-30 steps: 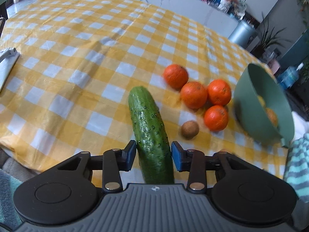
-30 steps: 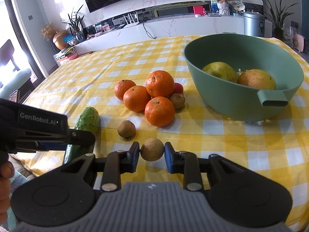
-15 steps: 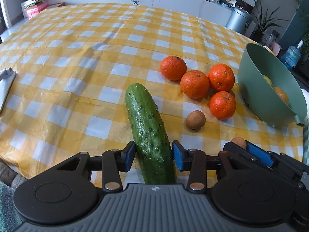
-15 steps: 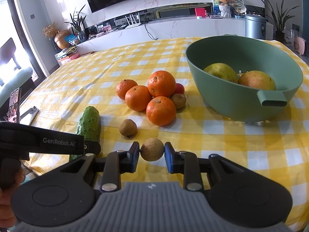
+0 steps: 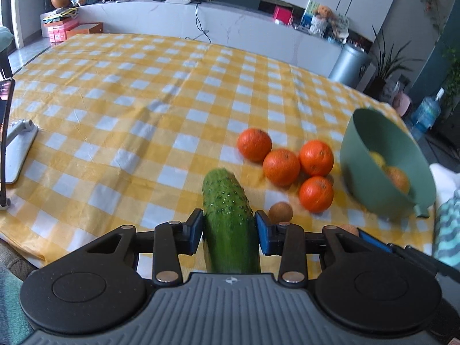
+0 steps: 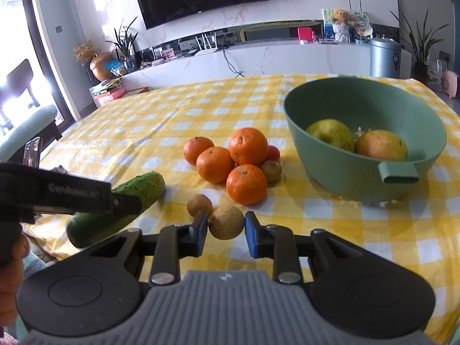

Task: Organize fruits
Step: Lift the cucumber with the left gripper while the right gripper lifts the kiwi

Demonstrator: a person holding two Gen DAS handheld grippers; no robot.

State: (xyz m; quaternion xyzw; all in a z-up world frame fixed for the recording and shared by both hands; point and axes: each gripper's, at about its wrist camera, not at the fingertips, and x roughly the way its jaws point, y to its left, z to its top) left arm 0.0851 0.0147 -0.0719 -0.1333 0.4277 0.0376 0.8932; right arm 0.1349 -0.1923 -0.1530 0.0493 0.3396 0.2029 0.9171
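My left gripper (image 5: 228, 230) is shut on a green cucumber (image 5: 228, 218) and holds it tilted up off the table; it also shows in the right wrist view (image 6: 120, 204). My right gripper (image 6: 225, 228) is shut on a small brown round fruit (image 6: 226, 222). Another small brown fruit (image 6: 199, 204) lies on the cloth just ahead. Several oranges (image 6: 245, 184) sit clustered in the middle, also in the left wrist view (image 5: 287, 164). The green bowl (image 6: 359, 178) at the right holds a yellow-green fruit (image 6: 330, 133) and an orange-yellow fruit (image 6: 381, 145).
A yellow-and-white checked cloth (image 5: 129, 109) covers the table. A phone on a stand (image 5: 17, 141) sits at the left edge. A brownish fruit (image 6: 271, 169) and a small red one (image 6: 273, 152) lie behind the oranges. A striped cloth (image 5: 448, 230) is at the far right.
My left gripper has lifted the cucumber and tipped its far end up off the cloth. My right gripper still holds the brown fruit in much the same place.
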